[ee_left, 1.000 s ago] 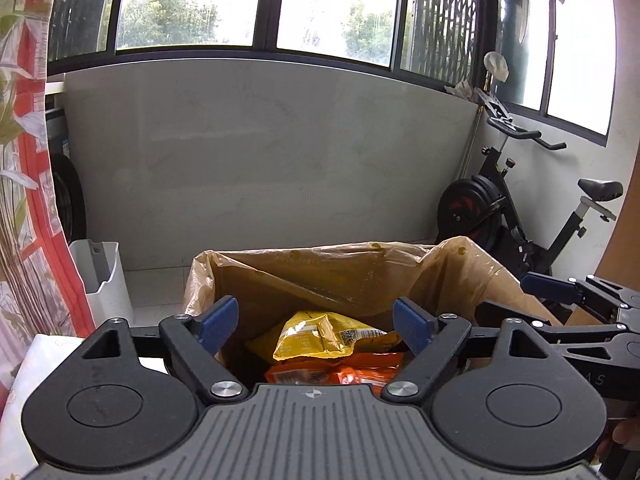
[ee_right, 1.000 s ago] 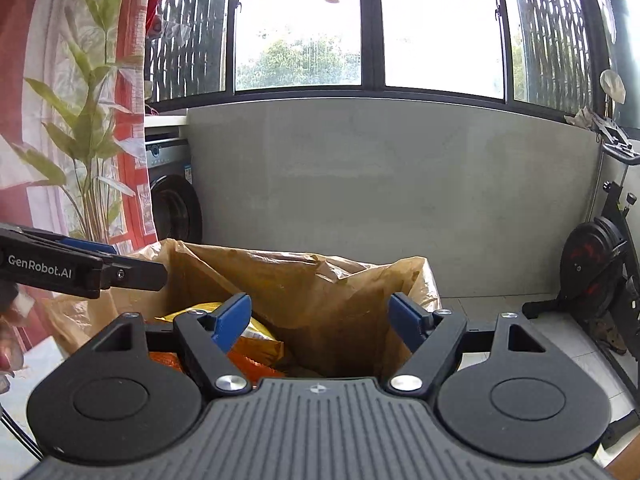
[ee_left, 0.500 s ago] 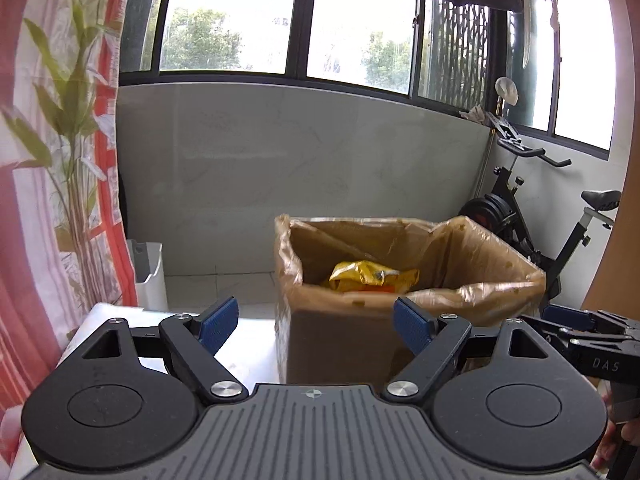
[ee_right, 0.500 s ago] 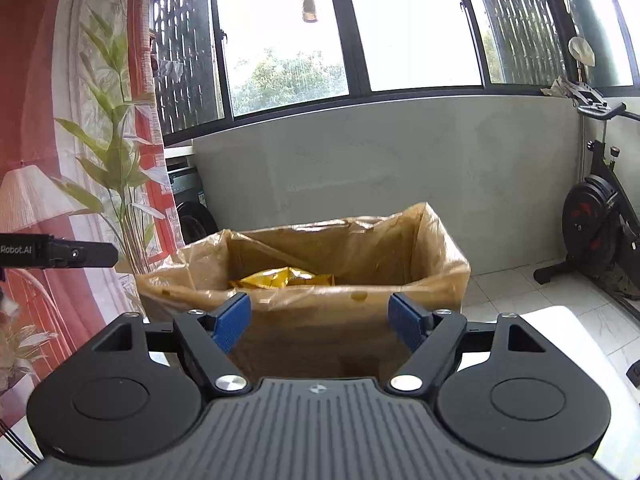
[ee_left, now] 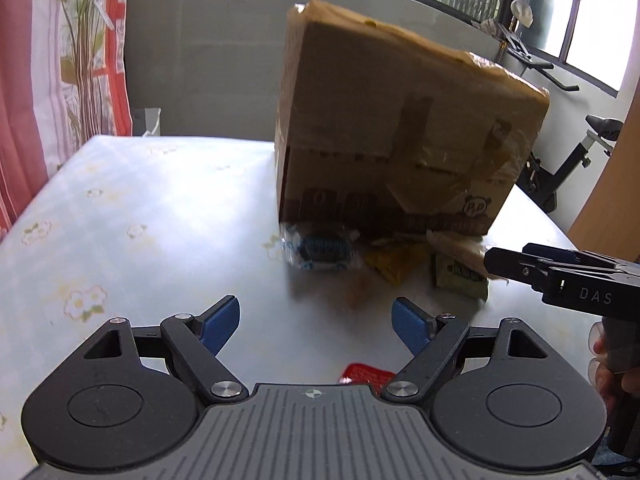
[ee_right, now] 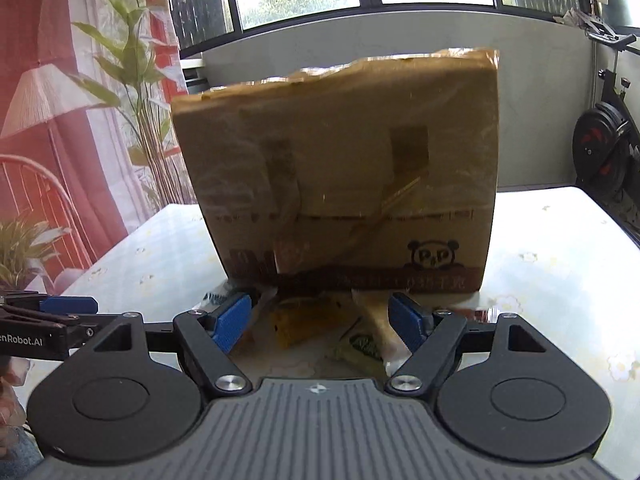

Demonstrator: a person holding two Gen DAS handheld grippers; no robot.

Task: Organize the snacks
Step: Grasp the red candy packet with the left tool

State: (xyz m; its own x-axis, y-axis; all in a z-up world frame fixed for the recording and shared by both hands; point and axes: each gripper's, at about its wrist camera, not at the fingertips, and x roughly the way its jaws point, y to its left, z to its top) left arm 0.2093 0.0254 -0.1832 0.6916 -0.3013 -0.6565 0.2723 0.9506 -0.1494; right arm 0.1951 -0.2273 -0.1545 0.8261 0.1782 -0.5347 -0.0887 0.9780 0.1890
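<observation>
Several small snack packets lay on the worktop (ee_left: pixel 132 208) against the near foot of a cardboard box (ee_left: pixel 400 128), which stood toward the far edge. The box was brown, wrapped in glossy clear tape, and carried a dark printed band and a panda emblem low on its near face. Among the snacks, a clear packet with blue print (ee_left: pixel 320 249) lay leftmost, a yellow packet (ee_left: pixel 394 262) beside it, and a green packet (ee_left: pixel 460 276) to the right, with a pale wrapper (ee_left: pixel 456 246) partly over the green one. A red packet (ee_left: pixel 366 374) lay apart, nearer the near edge, half hidden behind the left gripper (ee_left: pixel 316 326). All were blurred; their print could not be read.

Left gripper fingers (ee_left: pixel 220 322) stood wide apart over bare worktop, holding nothing. Right gripper (ee_right: pixel 320 322) fingers (ee_right: pixel 232 322) were likewise spread, empty, framing the yellow and green packets.
</observation>
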